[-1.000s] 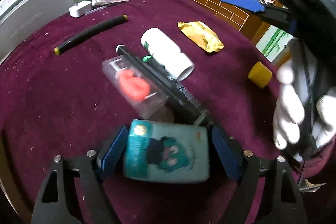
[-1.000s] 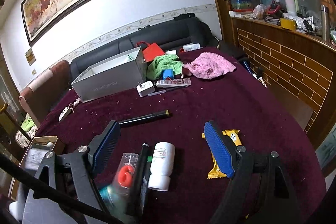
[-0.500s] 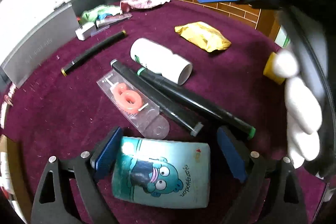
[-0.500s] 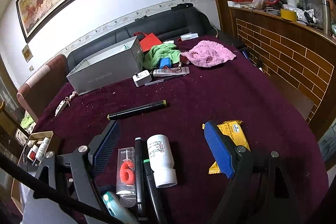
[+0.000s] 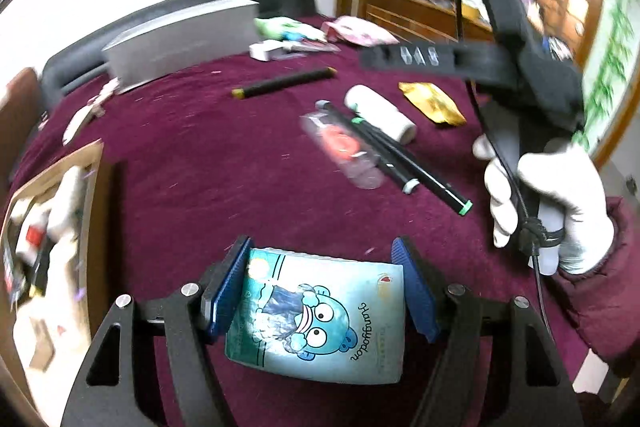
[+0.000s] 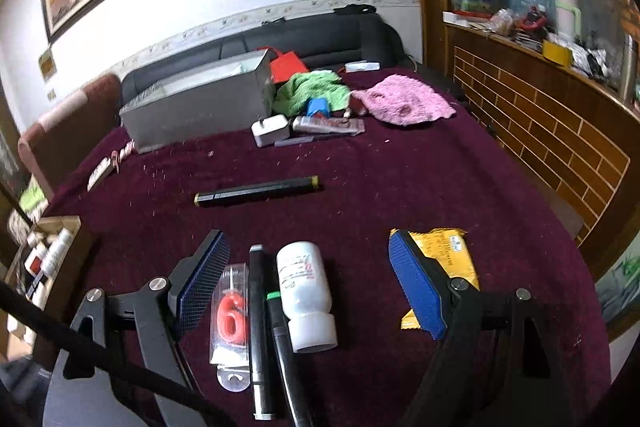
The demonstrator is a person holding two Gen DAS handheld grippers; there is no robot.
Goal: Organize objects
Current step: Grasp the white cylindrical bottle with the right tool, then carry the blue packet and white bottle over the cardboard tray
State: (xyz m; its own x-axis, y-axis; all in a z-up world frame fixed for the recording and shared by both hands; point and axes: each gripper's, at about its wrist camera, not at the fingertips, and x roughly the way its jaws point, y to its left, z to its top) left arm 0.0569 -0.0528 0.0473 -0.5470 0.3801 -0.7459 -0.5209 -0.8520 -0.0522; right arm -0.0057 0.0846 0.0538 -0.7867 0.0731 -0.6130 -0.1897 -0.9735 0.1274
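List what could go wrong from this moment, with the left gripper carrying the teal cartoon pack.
1. The teal cartoon pack sits tilted in the left gripper; this soft pack could slip or twist out.
2. The cardboard box at the table's left edge already holds bottles, so a drop there may catch or spill.
3. The open right gripper hangs over the white bottle, which might roll if nudged.

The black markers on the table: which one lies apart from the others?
The marker with yellow ends, alone mid-table. The other two lie side by side between the candle pack and the white bottle.
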